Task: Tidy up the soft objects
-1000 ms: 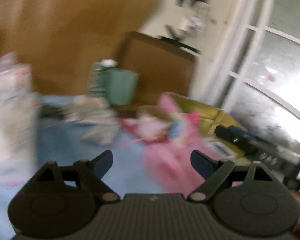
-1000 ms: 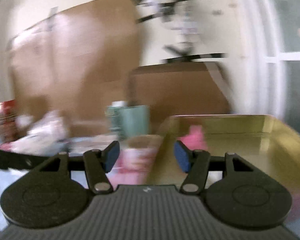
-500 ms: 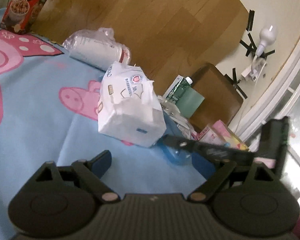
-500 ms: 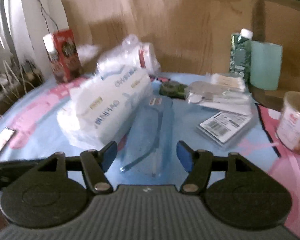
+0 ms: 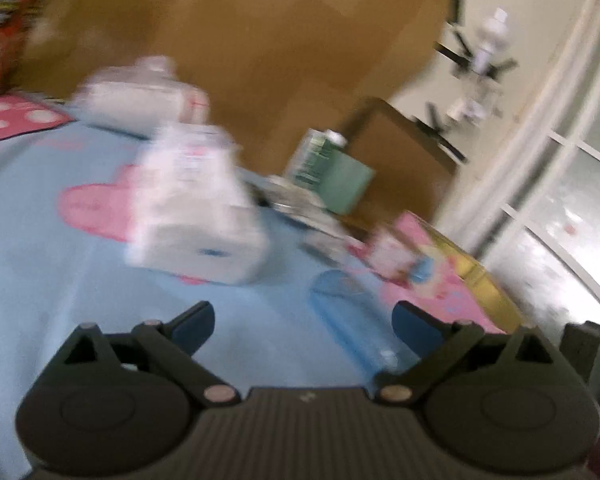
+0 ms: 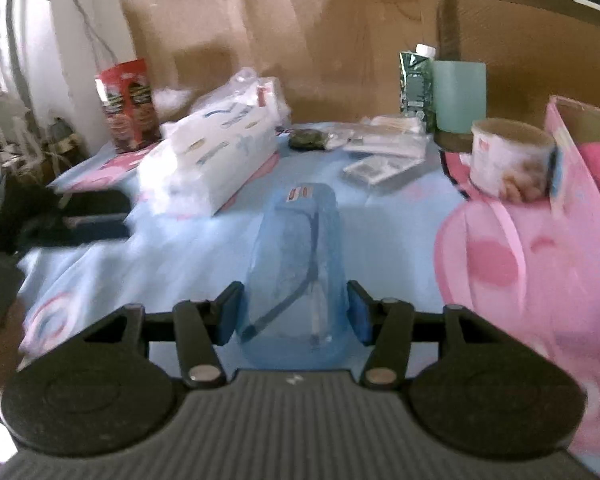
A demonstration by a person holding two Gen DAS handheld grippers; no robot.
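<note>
A clear blue soft pouch lies on the light blue cartoon-print cloth. My right gripper is open with one blue pad on each side of the pouch's near end, close to its sides. A white soft tissue pack lies to the left behind it. In the blurred left wrist view, my left gripper is open and empty above the cloth; the pouch lies near its right finger, and the tissue pack is ahead.
A pink bag and a round tub stand at the right. A green carton, a teal cup, flat packets and a red box stand behind. A yellow tray is at far right.
My right gripper has moved forward and down, so its pads now flank the blue pouch. My left gripper has swung to the right and its view is blurred.
</note>
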